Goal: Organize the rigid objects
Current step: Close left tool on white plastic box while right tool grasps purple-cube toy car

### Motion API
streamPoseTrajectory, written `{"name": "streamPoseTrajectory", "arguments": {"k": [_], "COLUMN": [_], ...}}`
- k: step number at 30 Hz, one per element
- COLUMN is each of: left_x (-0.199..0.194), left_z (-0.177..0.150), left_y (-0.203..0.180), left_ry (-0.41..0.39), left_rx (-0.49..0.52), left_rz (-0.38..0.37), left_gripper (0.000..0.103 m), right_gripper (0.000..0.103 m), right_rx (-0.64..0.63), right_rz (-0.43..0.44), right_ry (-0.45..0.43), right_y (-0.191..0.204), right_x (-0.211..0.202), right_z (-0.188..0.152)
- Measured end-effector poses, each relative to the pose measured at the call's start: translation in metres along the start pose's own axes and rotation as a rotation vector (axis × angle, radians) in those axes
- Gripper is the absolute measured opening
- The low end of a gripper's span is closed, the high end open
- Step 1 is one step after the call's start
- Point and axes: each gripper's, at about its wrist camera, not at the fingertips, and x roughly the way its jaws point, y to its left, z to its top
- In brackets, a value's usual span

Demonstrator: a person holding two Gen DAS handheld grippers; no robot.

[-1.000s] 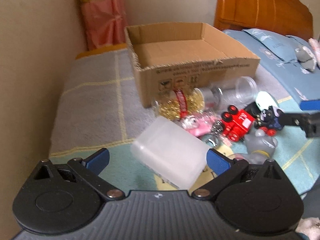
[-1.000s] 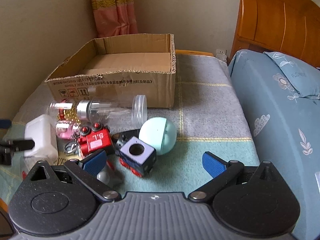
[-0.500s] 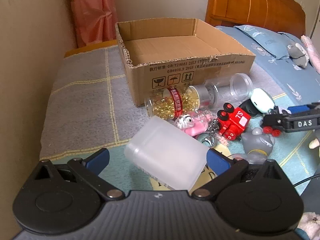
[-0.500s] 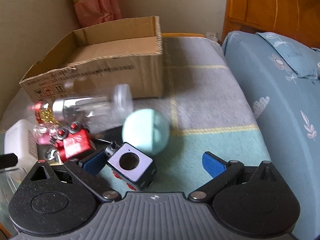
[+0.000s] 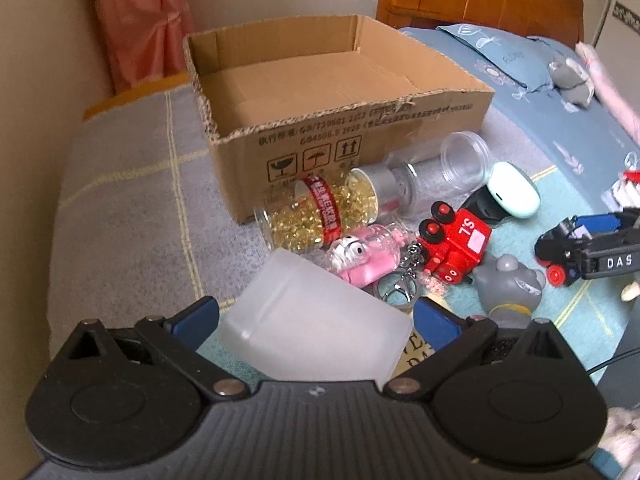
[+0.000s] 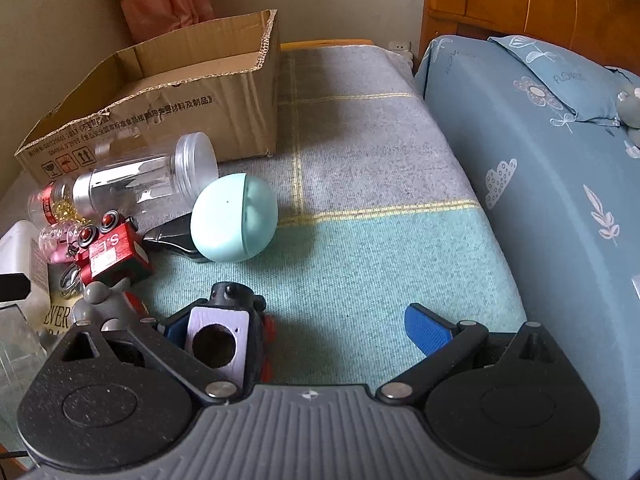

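L gripper (image 5: 316, 316): jaws wide apart, frosted tub (image 5: 316, 332) lying tilted between the blue pads, near edge right at the gripper body. Can't tell if either pad touches it; not clamped.

R gripper (image 6: 296, 328): jaws apart too. Black toy car (image 6: 230, 338) sits against the L pad, close to the body, big gap to the R pad. Not gripped. In L view the R gripper shows far right, car between its fingers (image 5: 592, 224).

Looks:
- tub: translucent white plastic, rounded rectangular, no visible contents.
- car: black body, pale lilac face w/ round hole, red wheels.

Pile on the blanket (image 6: 360, 248), just near side of the box (image 5: 340, 120):
- pill jar (image 5: 320, 212) on its side, red label, full of yellow capsules, touching box front.
- clear jar (image 5: 436, 176) on its side to its right, silver band, looks empty.
- mint egg (image 6: 234, 218) right of the clear jar, resting on a black item, type unclear.
- red train (image 5: 452, 244), "S.L" on its side, near side of the jars.
- pink keychain (image 5: 368, 256) left of train, metal rings by the tub's far corner.
- grey figure (image 5: 508, 292) right of the tub, near side of train.

Box: open-top cardboard, torn rim, nothing visible inside. Blue quilt (image 6: 540, 200) to the right.
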Motion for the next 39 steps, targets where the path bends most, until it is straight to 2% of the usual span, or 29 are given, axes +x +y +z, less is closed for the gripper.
{"name": "streamPoseTrajectory", "arguments": {"k": [2,5,7,10,16,21,25,34,39], "left_x": [-0.001,-0.004,-0.006,-0.016,-0.038,-0.029,-0.013,0.004,0.012], "left_z": [-0.002,-0.005,-0.008,-0.014,-0.031,-0.041,-0.042,-0.017,-0.013], "left_y": [0.005,0.015,0.022,0.029,0.024,0.018,0.016,0.027,0.026], "left_ry": [-0.004,-0.007,-0.003,-0.011,-0.057,-0.032,-0.012,-0.059,-0.078], "left_rx": [-0.023,-0.039,-0.056,-0.066,0.019,0.089,0.135,0.084,0.065], "left_rz": [0.02,0.106,0.137,0.126,0.119,0.121,0.197,0.225,0.217], "left_gripper": [0.103,0.103,0.102,0.102,0.102,0.102,0.102,0.102,0.102], "right_gripper": [0.103,0.103,0.103,0.103,0.103,0.103,0.103,0.103,0.103], "right_rx": [0.004,0.002,-0.001,-0.01,-0.068,-0.12,-0.118,-0.143,-0.164], "right_rz": [0.001,0.0,0.0,0.006,0.031,0.046,0.056,0.075,0.038], "right_ry": [-0.004,-0.015,-0.019,-0.023,-0.031,-0.027,-0.027,-0.022,-0.039], "right_y": [-0.001,-0.002,-0.003,-0.003,0.002,0.007,0.009,0.011,0.014], "right_x": [-0.001,-0.004,-0.006,-0.005,-0.008,-0.007,-0.008,-0.008,-0.007], "right_z": [0.001,0.002,0.003,0.003,-0.002,-0.008,-0.009,-0.015,-0.016]}}
